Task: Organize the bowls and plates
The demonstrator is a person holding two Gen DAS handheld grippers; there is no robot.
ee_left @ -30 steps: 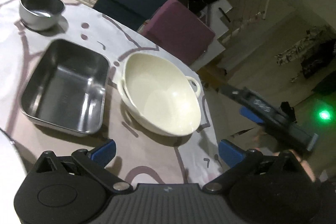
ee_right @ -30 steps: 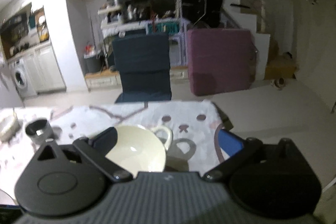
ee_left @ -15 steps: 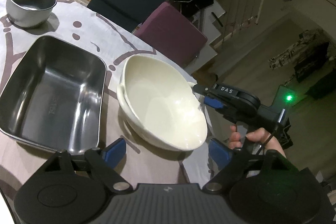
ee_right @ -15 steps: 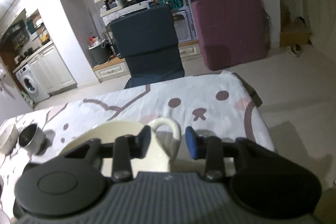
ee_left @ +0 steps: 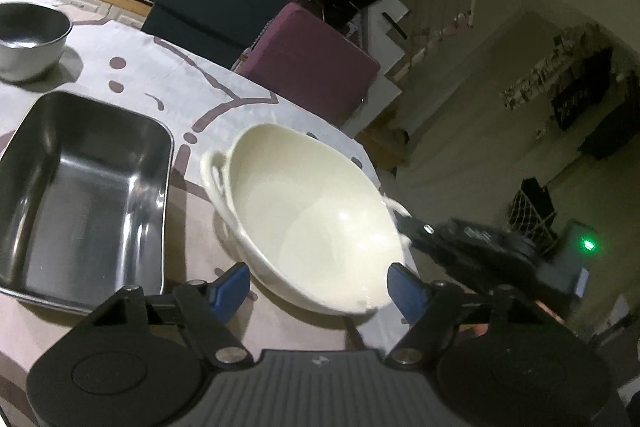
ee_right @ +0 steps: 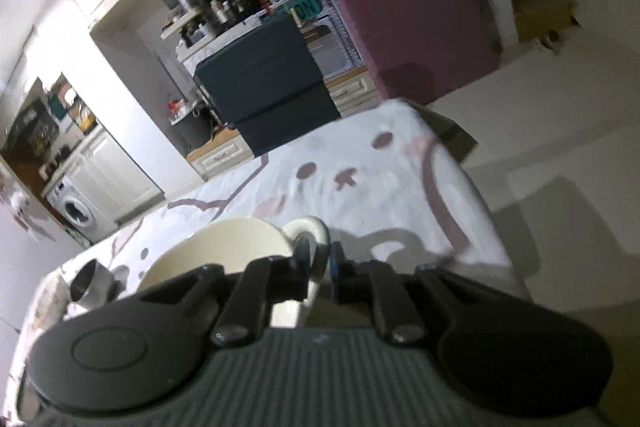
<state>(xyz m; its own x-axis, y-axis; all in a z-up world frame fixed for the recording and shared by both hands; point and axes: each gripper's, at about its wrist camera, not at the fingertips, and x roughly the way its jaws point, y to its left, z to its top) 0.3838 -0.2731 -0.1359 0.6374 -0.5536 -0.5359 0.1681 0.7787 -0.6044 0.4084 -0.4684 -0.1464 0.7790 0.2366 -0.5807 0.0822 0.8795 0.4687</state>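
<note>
A cream two-handled bowl (ee_left: 312,215) sits tilted on the patterned tablecloth (ee_left: 192,87), its right side raised. My right gripper (ee_right: 318,261) is shut on the bowl's right handle (ee_right: 310,231); it also shows in the left wrist view (ee_left: 412,227), gripping that handle. The bowl shows in the right wrist view (ee_right: 224,247) too. My left gripper (ee_left: 320,285) is open and empty, just in front of the bowl's near rim. A steel rectangular tray (ee_left: 80,195) lies left of the bowl. A small steel bowl (ee_left: 28,39) stands at the far left.
The table's right edge (ee_right: 472,195) runs close to the bowl, with floor beyond. A dark blue chair (ee_left: 216,15) and a purple chair (ee_left: 316,75) stand behind the table. The small steel bowl (ee_right: 90,285) also shows at the left in the right wrist view.
My right gripper has closed from open onto the bowl's right handle and tipped that side up. My left gripper has moved closer to the bowl and stayed open.
</note>
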